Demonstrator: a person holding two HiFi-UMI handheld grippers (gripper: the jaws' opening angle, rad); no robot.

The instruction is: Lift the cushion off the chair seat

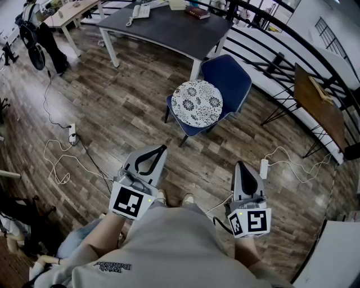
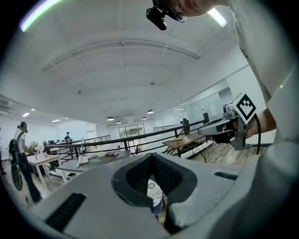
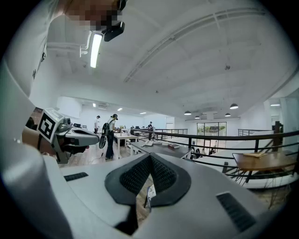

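— Where is the round white flower-patterned cushion (image 1: 197, 103)?
— I see it lying on the blue padded chair (image 1: 232, 77), at twelve o'clock.
— And the tools?
— My left gripper (image 1: 161, 149) and right gripper (image 1: 241, 166) are both clenched, holding nothing.

Grey table (image 1: 169, 31), red book (image 1: 197, 12), floor power strip (image 1: 72, 134)

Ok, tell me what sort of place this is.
Probably an open-plan office on a mezzanine floor. A grey desk carries a telephone and a book, a blue chair with a round patterned cushion stands by it, and a black railing runs behind.
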